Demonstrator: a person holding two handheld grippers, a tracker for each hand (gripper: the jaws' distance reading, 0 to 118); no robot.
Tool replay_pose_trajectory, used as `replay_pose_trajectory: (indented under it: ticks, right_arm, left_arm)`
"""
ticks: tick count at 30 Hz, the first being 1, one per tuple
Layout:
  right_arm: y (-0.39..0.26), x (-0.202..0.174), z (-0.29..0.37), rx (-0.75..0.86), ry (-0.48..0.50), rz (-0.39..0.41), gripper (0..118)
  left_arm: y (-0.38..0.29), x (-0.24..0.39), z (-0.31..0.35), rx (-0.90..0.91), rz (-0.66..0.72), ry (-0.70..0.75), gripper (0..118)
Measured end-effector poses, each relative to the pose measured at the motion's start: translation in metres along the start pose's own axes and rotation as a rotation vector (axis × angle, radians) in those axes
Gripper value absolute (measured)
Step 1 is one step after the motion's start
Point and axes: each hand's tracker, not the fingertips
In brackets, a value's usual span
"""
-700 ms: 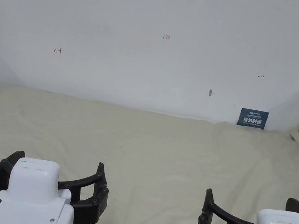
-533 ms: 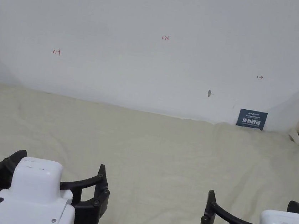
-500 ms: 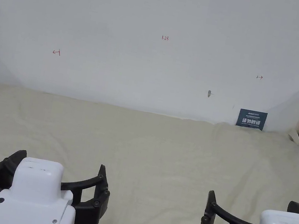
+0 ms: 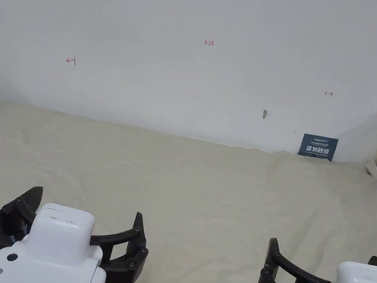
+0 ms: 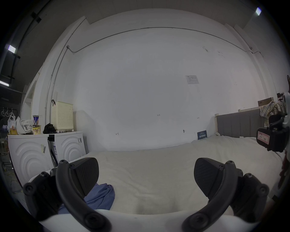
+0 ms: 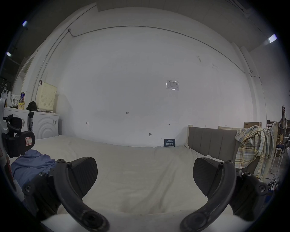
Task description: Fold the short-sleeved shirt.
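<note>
A wide stretch of the cream-coloured, softly wrinkled bed cover (image 4: 203,183) lies bare between the grippers and the plain white wall (image 4: 175,55) at its far edge. The right end is bounded by a grey padded headboard (image 6: 211,141), over which a yellow-and-grey plaid shirt (image 6: 251,146) is draped; two white washing machines (image 5: 47,153) stand past the left end. A small dark blue sign (image 4: 318,147) leans against the wall.

The left gripper (image 4: 85,227) and the right gripper (image 4: 325,269) are held low over the near edge, well apart, each with its black fingers (image 5: 84,174) spread wide and holding nothing.

The blue short-sleeved shirt (image 6: 31,164) lies crumpled in a loose heap at the near left of the bed, just beside the left gripper. Its sleeves and collar cannot be made out, and part of it is hidden behind the gripper bodies and cut off by the head view's edge.
</note>
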Motion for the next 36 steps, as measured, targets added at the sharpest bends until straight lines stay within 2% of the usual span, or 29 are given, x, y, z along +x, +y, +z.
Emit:
replay_pose_trajectory:
  ticks: [8,9,10,11,12,13,14,15,16,20,22,31,33,36]
  right_arm:
    - [0.000,-0.001,0.001,0.008,0.008,0.011,118]
    - [0.000,-0.001,0.001,0.009,0.008,0.010,118]
    - [0.000,-0.001,0.001,0.011,0.010,0.009,115]
    - [0.000,-0.001,0.001,0.008,0.014,0.009,115]
    - [0.000,-0.002,0.002,0.004,0.014,0.009,112]
    - [-0.001,-0.003,0.004,0.008,0.011,0.009,102]
    - [-0.002,-0.003,0.006,0.019,0.001,0.012,71]
    - [-0.001,-0.004,0.005,0.019,-0.031,0.029,27]
    - [-0.001,-0.005,0.002,-0.009,-0.040,0.035,0]
    - [-0.006,0.005,-0.003,-0.042,-0.030,-0.058,0]
    - [-0.009,0.006,-0.005,-0.050,-0.063,-0.060,0]
    - [-0.003,0.011,-0.006,-0.076,-0.086,-0.066,0]
    - [-0.001,0.001,-0.008,-0.083,-0.052,-0.059,0]
    - [-0.001,-0.034,-0.012,-0.075,0.037,0.008,0]
  left_arm:
    - [-0.001,0.000,0.001,0.008,-0.010,-0.011,117]
    - [-0.001,0.001,0.002,0.010,-0.012,-0.015,115]
    - [-0.001,0.002,0.003,0.013,-0.017,-0.015,104]
    - [-0.001,0.003,0.004,0.015,-0.023,-0.014,104]
    - [0.000,0.005,0.005,0.016,-0.034,-0.006,99]
    - [0.000,0.007,0.006,0.014,-0.054,0.015,84]
    - [0.000,0.008,0.005,0.006,-0.069,0.023,51]
    - [0.001,0.008,0.003,-0.020,-0.082,0.033,14]
    - [0.000,0.007,0.000,-0.075,-0.072,0.022,0]
    - [-0.005,0.001,-0.003,-0.137,0.035,-0.073,0]
    - [-0.007,0.002,-0.003,-0.127,0.023,-0.042,0]
    - [-0.009,-0.006,-0.003,-0.133,0.064,-0.032,0]
    - [-0.008,-0.017,-0.002,-0.149,0.076,-0.005,0]
    - [-0.008,-0.049,0.009,-0.161,0.075,0.066,0]
